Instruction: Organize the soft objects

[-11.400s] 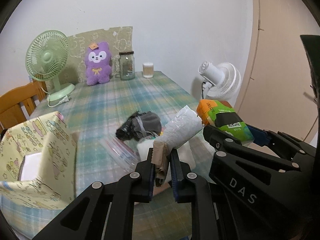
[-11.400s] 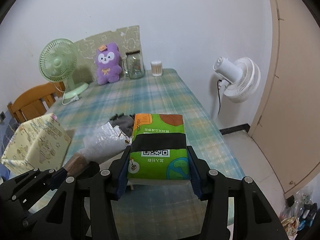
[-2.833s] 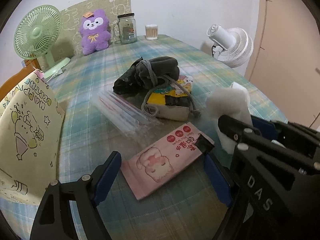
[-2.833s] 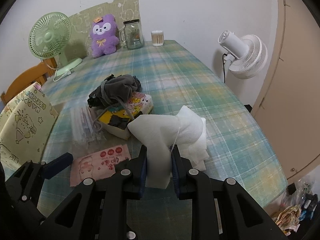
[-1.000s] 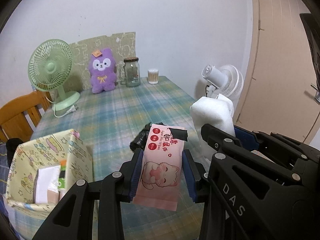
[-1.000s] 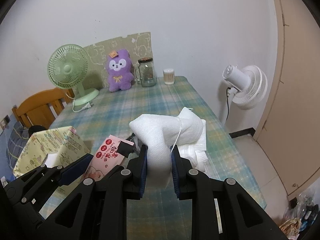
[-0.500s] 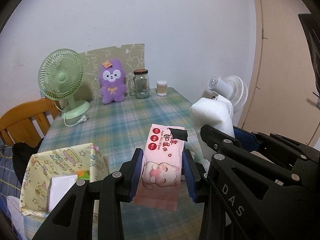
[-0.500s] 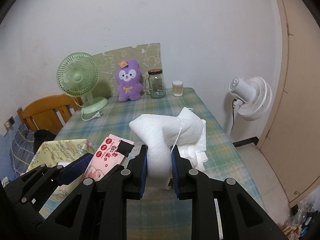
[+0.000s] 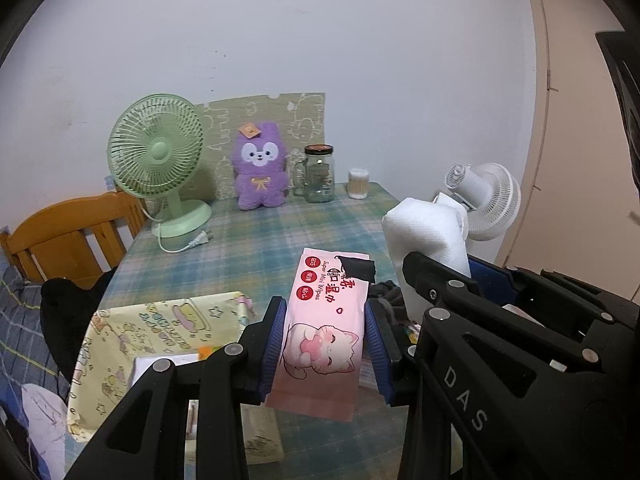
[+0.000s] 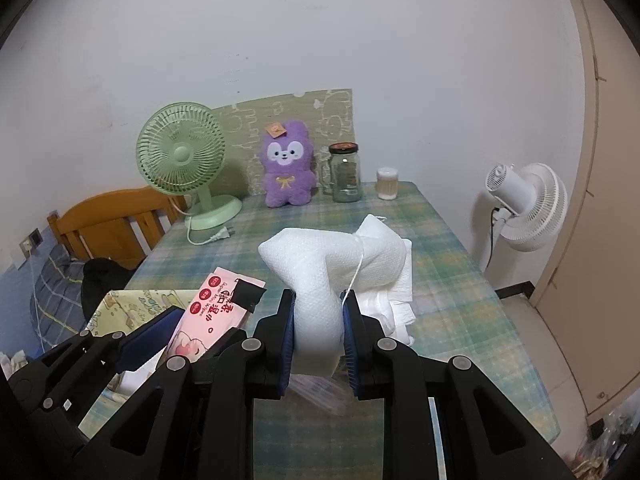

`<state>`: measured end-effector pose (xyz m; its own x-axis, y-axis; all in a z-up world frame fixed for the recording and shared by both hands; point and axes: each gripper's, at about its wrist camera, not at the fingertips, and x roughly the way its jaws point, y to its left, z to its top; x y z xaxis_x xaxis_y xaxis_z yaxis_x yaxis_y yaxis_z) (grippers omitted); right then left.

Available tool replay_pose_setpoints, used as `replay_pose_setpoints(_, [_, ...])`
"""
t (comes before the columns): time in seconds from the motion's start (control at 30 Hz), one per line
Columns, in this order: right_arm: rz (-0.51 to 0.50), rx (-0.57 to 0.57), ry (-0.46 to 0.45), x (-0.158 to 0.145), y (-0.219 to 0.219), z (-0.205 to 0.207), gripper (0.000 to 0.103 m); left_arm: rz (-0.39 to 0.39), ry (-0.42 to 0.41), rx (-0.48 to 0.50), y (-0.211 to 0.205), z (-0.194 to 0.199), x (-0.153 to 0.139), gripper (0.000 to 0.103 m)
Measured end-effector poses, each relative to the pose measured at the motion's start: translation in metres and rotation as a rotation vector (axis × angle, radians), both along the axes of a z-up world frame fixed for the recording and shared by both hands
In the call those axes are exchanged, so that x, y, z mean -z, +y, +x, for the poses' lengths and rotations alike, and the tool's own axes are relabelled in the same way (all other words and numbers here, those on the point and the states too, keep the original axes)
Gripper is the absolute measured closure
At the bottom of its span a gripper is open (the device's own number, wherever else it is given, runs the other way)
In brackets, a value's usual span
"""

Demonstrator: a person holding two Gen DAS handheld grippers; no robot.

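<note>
Holding a pink wet-wipes pack (image 9: 326,320) lengthwise between its blue pads, the left gripper (image 9: 326,344) is clamped on the pack's sides above the plaid-covered table (image 9: 256,240). Right gripper (image 10: 318,336) is pinched narrow on a white tissue bundle (image 10: 332,268), which bulges above the pads; loose white tissue hangs beside it. Yellow patterned storage box (image 9: 120,344) sits open below and left of the wipes pack, with white and orange items inside. Dark cloth heap (image 9: 386,294) lies on the table between both grippers. Purple plush toy (image 9: 260,168) stands upright at the far edge.
</note>
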<state>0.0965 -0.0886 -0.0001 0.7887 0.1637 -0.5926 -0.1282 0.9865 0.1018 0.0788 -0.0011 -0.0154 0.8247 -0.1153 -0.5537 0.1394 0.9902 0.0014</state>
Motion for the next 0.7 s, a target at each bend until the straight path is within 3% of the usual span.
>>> replay_pose_setpoints(0.7, [0.007, -0.105, 0.029, 0.010, 0.064, 0.018, 0.079, -0.003, 0.028, -0.060, 0.059, 0.012, 0.008, 0.063])
